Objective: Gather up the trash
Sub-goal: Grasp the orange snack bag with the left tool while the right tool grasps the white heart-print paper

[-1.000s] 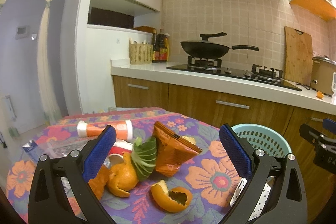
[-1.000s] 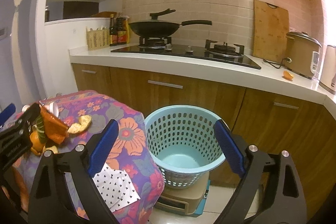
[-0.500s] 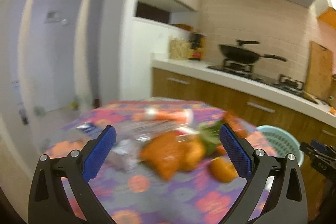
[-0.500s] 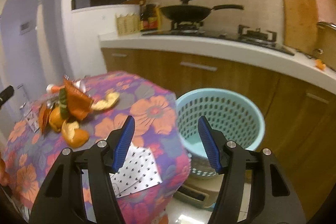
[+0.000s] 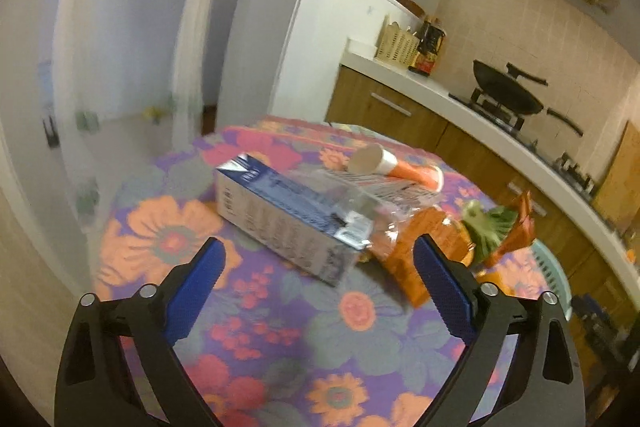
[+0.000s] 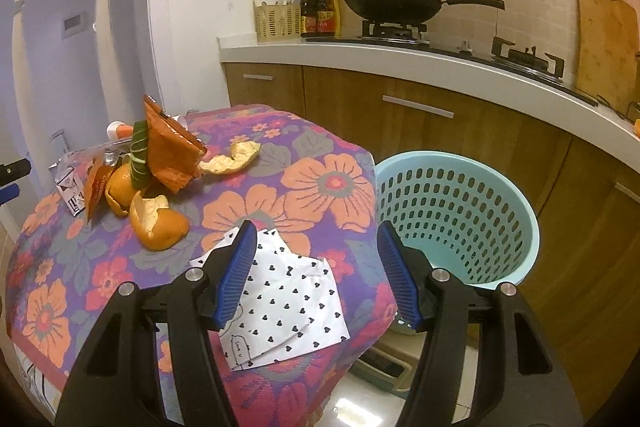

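Honestly, both the right gripper (image 6: 316,271) and left gripper (image 5: 316,283) are spread apart, nothing held. Heart-print paper (image 6: 280,307) is framed flat; corners could be missed. Basket (image 6: 452,219) at 2 o'clock; carton (image 5: 280,215) at 12.

1. Tablecloth (image 6: 320,163): purple ground, orange and red flowers, grey-green leaves.
2. Paper (image 6: 288,303): white, small black hearts.
3. Basket (image 6: 452,211): pale turquoise, perforated wall.
4. Peel (image 6: 158,223): orange outside, pale yellow inside.
5. Snack packet (image 6: 168,151): orange.
6. Carton (image 5: 280,219): white sides, blue top.
7. Tube (image 5: 394,167): orange body, white end.
8. Left gripper (image 5: 318,281) and right gripper (image 6: 316,273): black frames, blue pads.
9. Wok (image 6: 392,3): black.
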`<state>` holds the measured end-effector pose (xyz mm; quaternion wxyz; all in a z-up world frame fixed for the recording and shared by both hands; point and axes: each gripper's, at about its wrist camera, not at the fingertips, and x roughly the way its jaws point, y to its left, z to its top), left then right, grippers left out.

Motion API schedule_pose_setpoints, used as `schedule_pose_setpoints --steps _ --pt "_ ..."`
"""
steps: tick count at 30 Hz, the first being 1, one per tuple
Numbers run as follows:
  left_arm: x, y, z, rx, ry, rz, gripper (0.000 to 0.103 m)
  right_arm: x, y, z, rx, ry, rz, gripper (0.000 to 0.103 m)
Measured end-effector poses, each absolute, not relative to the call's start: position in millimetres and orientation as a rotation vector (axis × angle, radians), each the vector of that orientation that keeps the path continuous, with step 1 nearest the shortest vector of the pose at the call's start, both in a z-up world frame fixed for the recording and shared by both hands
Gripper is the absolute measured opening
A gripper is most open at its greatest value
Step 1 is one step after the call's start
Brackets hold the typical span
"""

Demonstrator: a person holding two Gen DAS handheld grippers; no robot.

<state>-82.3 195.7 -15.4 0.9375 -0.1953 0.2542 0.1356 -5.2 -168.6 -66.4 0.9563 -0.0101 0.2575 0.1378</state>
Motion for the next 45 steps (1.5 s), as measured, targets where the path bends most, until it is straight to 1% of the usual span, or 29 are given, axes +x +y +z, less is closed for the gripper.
schedule_pose_setpoints --steps 3,6,10,12,13,14,22,25,27,29,31,34,36,37,38,39,41,42,43,45 --pt "-69 190 -15 -0.398 0.535 0.281 0.090 -5 -171 -66 -0.017 0.525 0.276 0.059" --pt "-57 175 -7 -0.355 0.533 0.271 0.087 -4 -172 -65 -0.011 0.523 0.273 0.059" --pt "-44 146 4 -0.175 0.511 0.256 0.086 -3 -172 -66 -0.022 0.524 0.272 0.059" --pt "-33 133 2 -0.053 0.545 0.261 0.083 -3 -173 -66 -0.019 0.524 0.271 0.059" --pt "-30 128 0 -0.007 0.562 0.264 0.079 -2 -175 -67 -0.013 0.527 0.275 0.059" --pt "-27 125 -2 0.017 0.581 0.252 0.077 -1 -175 -67 -0.010 0.529 0.276 0.059" --pt "-25 96 -21 -0.013 0.638 0.107 0.076 2 -175 -71 -0.009 0.543 0.280 0.059" --pt "-12 83 -40 0.053 0.705 0.142 0.066 2 -175 -71 -0.004 0.546 0.285 0.059" --pt "-4 83 -50 0.061 0.744 0.163 0.064 1 -176 -71 -0.007 0.545 0.281 0.059" --pt "-2 85 -56 0.064 0.761 0.182 0.060 1 -177 -71 -0.004 0.544 0.279 0.059" --pt "0 88 -62 0.084 0.780 0.212 0.059 1 -179 -71 0.001 0.545 0.276 0.059" --pt "5 89 -65 0.096 0.797 0.221 0.050 3 -179 -72 0.002 0.549 0.274 0.059" --pt "8 88 -67 0.112 0.802 0.249 0.047 4 -178 -73 0.001 0.555 0.278 0.059" --pt "9 90 -66 0.119 0.803 0.256 0.044 4 -178 -73 0.002 0.560 0.286 0.059" --pt "10 90 -67 0.120 0.801 0.260 0.038 5 -178 -74 0.004 0.563 0.294 0.059" --pt "9 90 -67 0.116 0.802 0.258 0.037 6 -178 -74 0.010 0.568 0.309 0.059" --pt "6 90 -65 0.113 0.792 0.264 0.030 7 -182 -75 0.026 0.575 0.347 0.059" --pt "5 91 -64 0.111 0.784 0.261 0.025 8 -184 -75 0.033 0.579 0.361 0.059" --pt "2 90 -63 0.104 0.776 0.253 0.015 9 -185 -76 0.043 0.583 0.384 0.059" --pt "-4 88 -60 0.103 0.758 0.254 0.013 12 -187 -78 0.062 0.597 0.420 0.068"
